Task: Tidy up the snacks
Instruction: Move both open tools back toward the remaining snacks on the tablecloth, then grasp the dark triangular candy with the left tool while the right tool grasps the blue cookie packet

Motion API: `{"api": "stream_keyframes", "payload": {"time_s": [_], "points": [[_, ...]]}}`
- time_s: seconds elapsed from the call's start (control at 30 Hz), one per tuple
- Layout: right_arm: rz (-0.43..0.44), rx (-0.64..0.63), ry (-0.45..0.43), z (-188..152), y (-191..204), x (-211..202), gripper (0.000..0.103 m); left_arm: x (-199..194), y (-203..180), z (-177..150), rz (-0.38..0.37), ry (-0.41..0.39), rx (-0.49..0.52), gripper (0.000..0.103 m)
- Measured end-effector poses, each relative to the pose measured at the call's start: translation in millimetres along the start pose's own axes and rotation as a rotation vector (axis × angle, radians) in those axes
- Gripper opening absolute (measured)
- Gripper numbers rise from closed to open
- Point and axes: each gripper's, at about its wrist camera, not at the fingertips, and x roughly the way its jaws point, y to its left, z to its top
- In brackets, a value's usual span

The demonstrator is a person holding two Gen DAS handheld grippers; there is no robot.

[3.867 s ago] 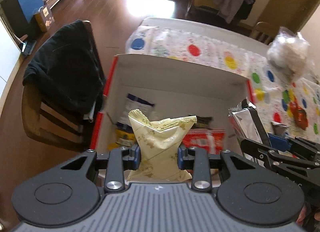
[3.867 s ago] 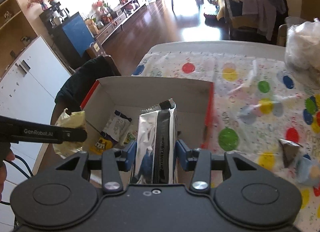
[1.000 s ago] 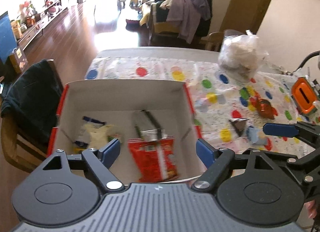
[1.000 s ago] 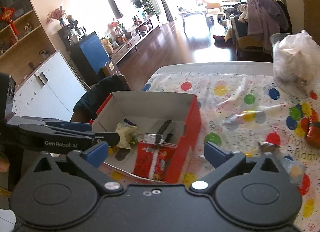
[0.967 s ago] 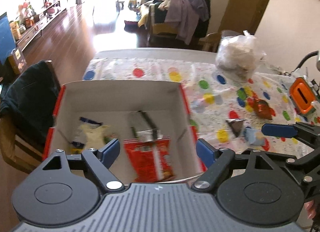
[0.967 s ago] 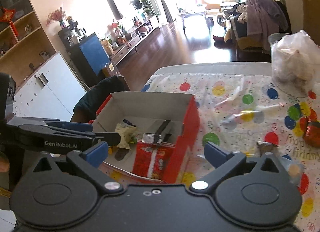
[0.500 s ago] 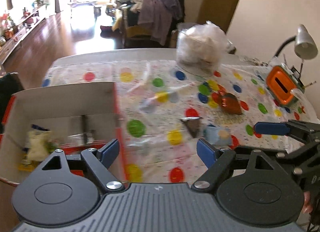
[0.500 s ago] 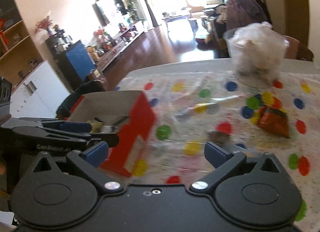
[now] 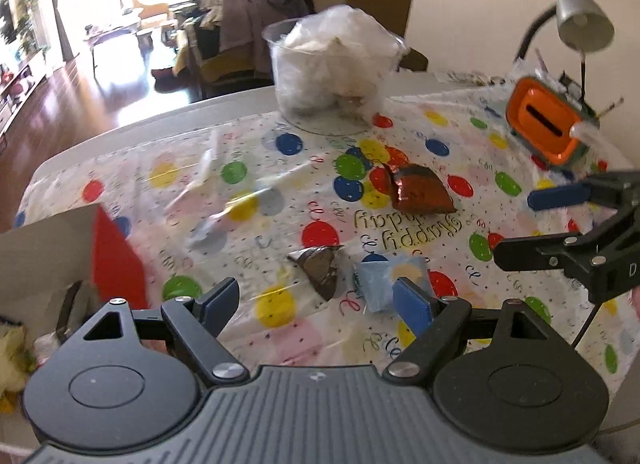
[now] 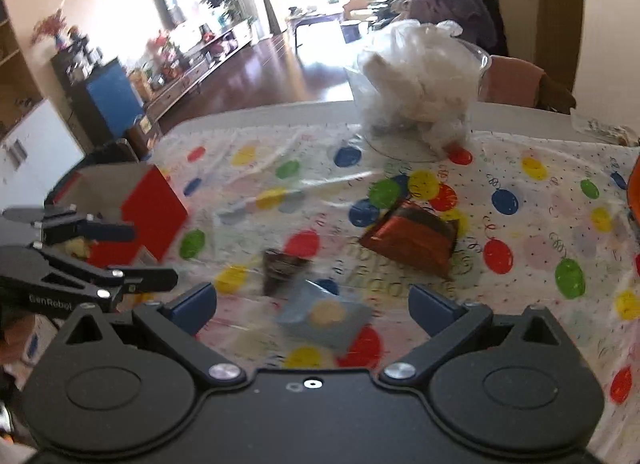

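My left gripper (image 9: 316, 300) is open and empty above the table. A dark brown triangular snack (image 9: 320, 266) and a light blue packet (image 9: 384, 280) lie just ahead of it. A red-brown foil snack (image 9: 420, 190) lies farther off. My right gripper (image 10: 312, 304) is open and empty over the light blue packet (image 10: 324, 318), with the dark snack (image 10: 282, 266) and the red-brown snack (image 10: 412, 238) beyond. The red and white box (image 9: 80, 260) holding snacks stands at the left and also shows in the right wrist view (image 10: 136, 204).
A clear tub with a white plastic bag (image 9: 334, 64) stands at the table's far side. An orange device (image 9: 544, 124) and a desk lamp (image 9: 580, 24) are at the right. The table has a balloon-print cloth (image 9: 460, 224). White wrappers (image 9: 208, 168) lie near the box.
Both grippers let go of their snacks into the box and opened. Both have swung right, away from the box, to the loose snacks on the cloth.
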Motion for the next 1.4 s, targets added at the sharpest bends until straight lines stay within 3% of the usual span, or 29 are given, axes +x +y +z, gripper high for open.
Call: {"api": "stream_keyframes", "payload": {"time_s": [0.37, 0.6, 0.83, 1.17, 1.3, 1.4], "points": [[0.059, -0.243, 0.137, -12, -20, 54, 0.100, 68, -13, 19, -0.003, 0.093, 0.058, 0.084], [0.146, -0.416, 0.215, -17, -8, 93, 0.091, 111, 4, 32, -0.039, 0.209, -0.094, 0.084], [0.183, -0.489, 0.254, -14, 5, 120, 0.083, 140, 16, 39, -0.034, 0.280, -0.197, 0.083], [0.198, -0.539, 0.267, -12, 9, 136, 0.072, 166, 18, 41, -0.056, 0.371, -0.231, 0.060], [0.188, -0.563, 0.261, -17, 10, 137, 0.064, 166, 19, 41, -0.058, 0.373, -0.234, 0.057], [0.178, -0.580, 0.255, -19, 13, 136, 0.059, 165, 20, 41, -0.053, 0.370, -0.238, 0.048]]}}
